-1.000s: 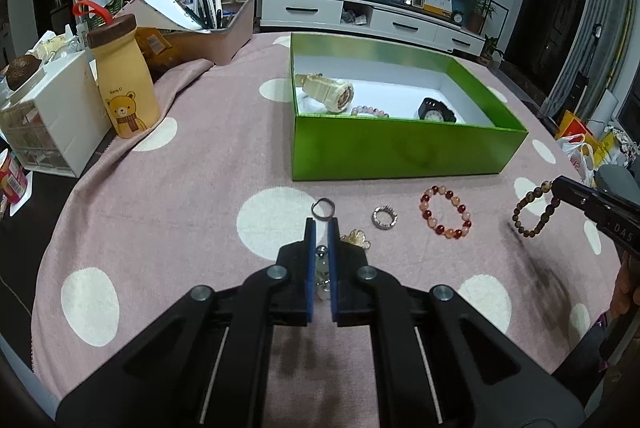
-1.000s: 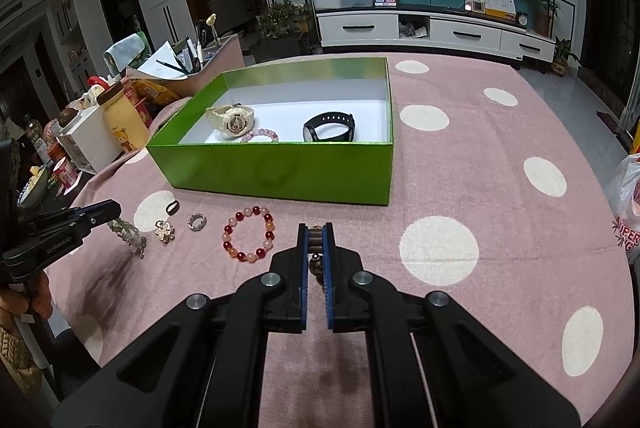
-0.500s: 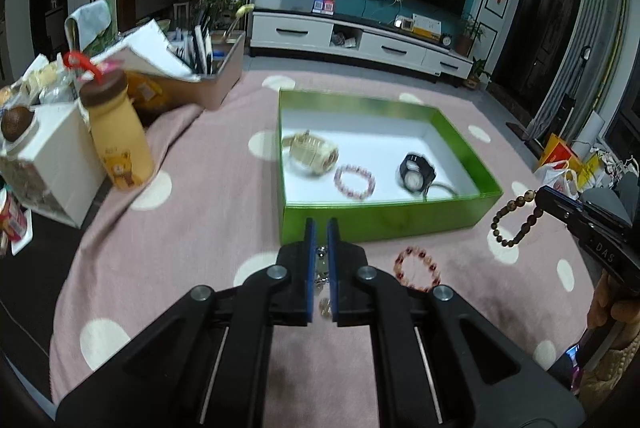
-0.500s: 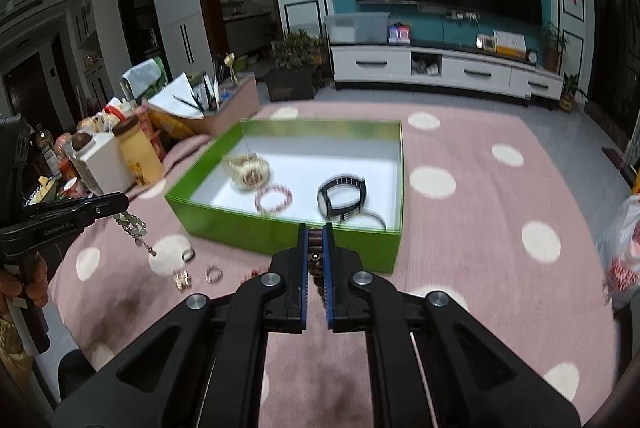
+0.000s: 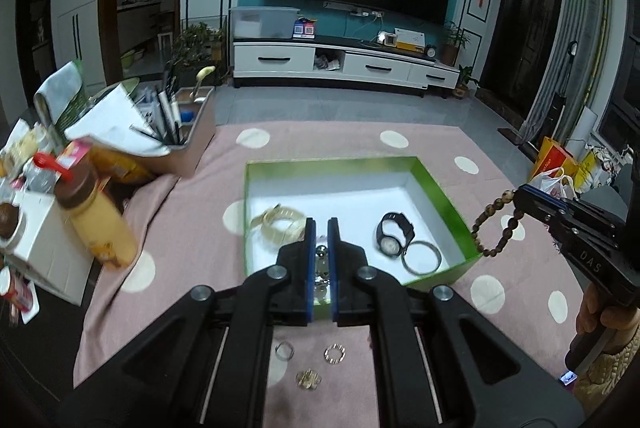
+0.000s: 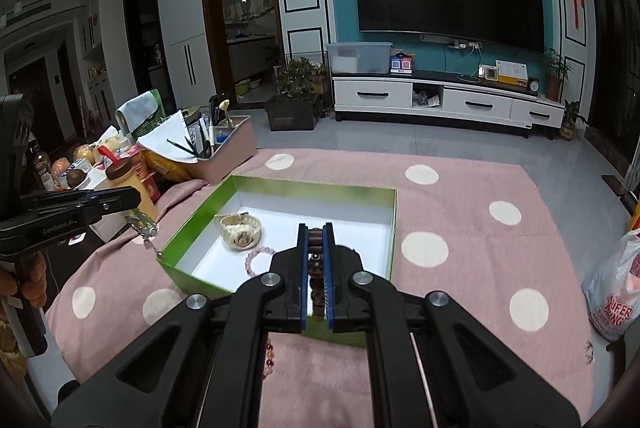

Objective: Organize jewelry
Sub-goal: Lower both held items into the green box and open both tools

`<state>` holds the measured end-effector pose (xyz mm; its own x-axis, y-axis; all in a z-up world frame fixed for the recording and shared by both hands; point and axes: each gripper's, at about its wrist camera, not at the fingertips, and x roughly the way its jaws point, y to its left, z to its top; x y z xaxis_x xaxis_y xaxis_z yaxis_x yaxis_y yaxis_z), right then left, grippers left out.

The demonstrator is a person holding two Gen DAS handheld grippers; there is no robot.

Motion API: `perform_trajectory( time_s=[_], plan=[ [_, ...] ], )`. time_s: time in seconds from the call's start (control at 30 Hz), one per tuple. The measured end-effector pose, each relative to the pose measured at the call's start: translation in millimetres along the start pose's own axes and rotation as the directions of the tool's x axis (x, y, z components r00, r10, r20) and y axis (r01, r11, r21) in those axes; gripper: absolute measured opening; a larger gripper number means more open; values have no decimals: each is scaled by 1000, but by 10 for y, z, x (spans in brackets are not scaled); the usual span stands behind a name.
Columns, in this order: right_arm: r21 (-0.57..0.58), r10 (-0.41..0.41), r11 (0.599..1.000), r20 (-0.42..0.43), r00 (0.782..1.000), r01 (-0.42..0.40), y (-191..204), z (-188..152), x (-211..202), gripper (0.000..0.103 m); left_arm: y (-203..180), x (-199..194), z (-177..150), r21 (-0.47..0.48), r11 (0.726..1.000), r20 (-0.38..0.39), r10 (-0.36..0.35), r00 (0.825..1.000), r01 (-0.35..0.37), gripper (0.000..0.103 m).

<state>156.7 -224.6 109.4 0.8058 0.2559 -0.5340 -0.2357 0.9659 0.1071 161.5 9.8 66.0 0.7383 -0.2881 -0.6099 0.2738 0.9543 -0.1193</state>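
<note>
Only my left camera shows the rings (image 5: 285,350) on the cloth. Both grippers are squeezed shut above the green box (image 5: 448,206): my left gripper (image 5: 321,268) on a shiny chain (image 6: 142,226), my right gripper (image 6: 315,268) on brown beads (image 5: 496,224). My arms hide the red beads (image 6: 267,360) mostly.

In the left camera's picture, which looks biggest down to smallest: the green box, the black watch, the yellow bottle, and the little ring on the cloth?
1. green box
2. yellow bottle, though it is blurred and nearer the edge
3. black watch
4. little ring
</note>
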Motion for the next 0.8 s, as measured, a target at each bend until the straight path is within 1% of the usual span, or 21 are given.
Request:
perform_trajectory(
  time_s=[0.1, 0.37, 0.8],
  plan=[
    [14, 10, 1000, -8, 1000, -10, -42, 73, 91, 6, -61, 125, 127, 9, 1000, -7, -7, 1000, 7, 5],
    [34, 43, 999, -47, 998, -41, -123, 217, 382, 6, -122, 489, 293, -1, 1000, -51, -22, 998, 22, 5],
    [43, 23, 999, -97, 995, -18, -207, 243, 850, 6, -74, 1106, 394, -29, 1000, -129, 6, 992, -10, 5]
  ],
)
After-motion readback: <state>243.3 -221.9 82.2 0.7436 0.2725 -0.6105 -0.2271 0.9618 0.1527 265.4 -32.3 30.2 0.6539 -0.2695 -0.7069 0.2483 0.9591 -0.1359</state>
